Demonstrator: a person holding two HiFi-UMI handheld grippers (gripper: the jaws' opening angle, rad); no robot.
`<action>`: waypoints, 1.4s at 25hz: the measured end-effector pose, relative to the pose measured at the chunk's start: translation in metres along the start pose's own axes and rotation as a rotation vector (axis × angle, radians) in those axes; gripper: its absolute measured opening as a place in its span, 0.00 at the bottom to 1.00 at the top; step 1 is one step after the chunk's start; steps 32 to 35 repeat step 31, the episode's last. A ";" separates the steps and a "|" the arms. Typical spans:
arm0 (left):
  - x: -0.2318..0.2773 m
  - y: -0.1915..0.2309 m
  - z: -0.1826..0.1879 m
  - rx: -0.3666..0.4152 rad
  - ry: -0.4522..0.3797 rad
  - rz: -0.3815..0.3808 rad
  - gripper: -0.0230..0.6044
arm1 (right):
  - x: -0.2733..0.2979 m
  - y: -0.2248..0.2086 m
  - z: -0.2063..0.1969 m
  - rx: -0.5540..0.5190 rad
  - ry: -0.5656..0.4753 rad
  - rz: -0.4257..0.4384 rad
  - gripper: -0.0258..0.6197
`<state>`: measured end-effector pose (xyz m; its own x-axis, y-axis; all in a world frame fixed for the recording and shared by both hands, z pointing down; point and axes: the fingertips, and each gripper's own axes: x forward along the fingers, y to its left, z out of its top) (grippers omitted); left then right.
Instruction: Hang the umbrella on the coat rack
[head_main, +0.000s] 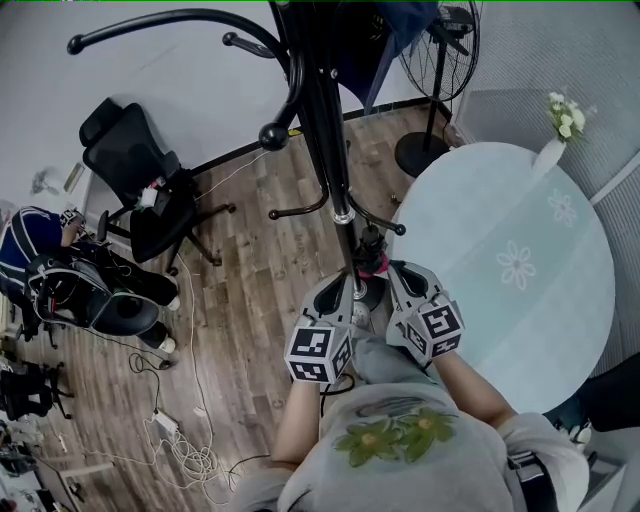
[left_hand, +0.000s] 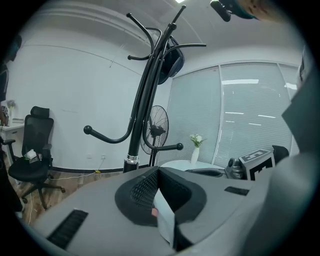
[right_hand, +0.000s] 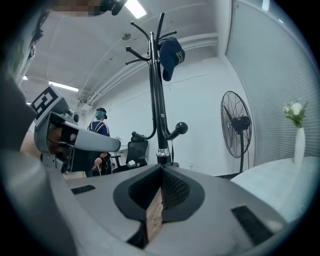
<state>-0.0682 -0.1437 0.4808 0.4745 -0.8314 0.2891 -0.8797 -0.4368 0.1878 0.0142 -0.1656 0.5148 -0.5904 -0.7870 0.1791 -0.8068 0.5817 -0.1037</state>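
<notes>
The black coat rack (head_main: 325, 130) stands right in front of me, with curved hooks at several heights. A small dark folded thing with a pink part, apparently the umbrella (head_main: 372, 262), hangs close to the pole under a low hook (head_main: 385, 225). My left gripper (head_main: 343, 285) is just left of it and my right gripper (head_main: 396, 272) just right of it, neither holding it. In the left gripper view the left gripper (left_hand: 159, 171) has its jaws together and empty. The right gripper (right_hand: 161, 170) is likewise shut on nothing, pointing at the rack pole (right_hand: 157, 110).
A round pale glass table (head_main: 520, 270) with a flower vase (head_main: 560, 125) is at the right. A standing fan (head_main: 440, 60) is behind it. An office chair (head_main: 140, 190), a seated person (head_main: 40, 240) and loose cables (head_main: 180, 440) are at the left. A navy cap (right_hand: 171, 57) hangs high on the rack.
</notes>
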 end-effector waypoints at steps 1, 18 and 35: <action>-0.001 -0.001 -0.001 -0.002 0.000 0.000 0.04 | -0.002 0.002 0.000 0.002 0.004 0.008 0.04; -0.011 -0.021 -0.013 0.002 0.009 -0.007 0.04 | -0.026 0.014 0.005 0.044 0.004 0.069 0.04; -0.021 -0.032 -0.013 0.012 0.005 -0.013 0.04 | -0.040 0.018 0.008 0.051 -0.008 0.059 0.04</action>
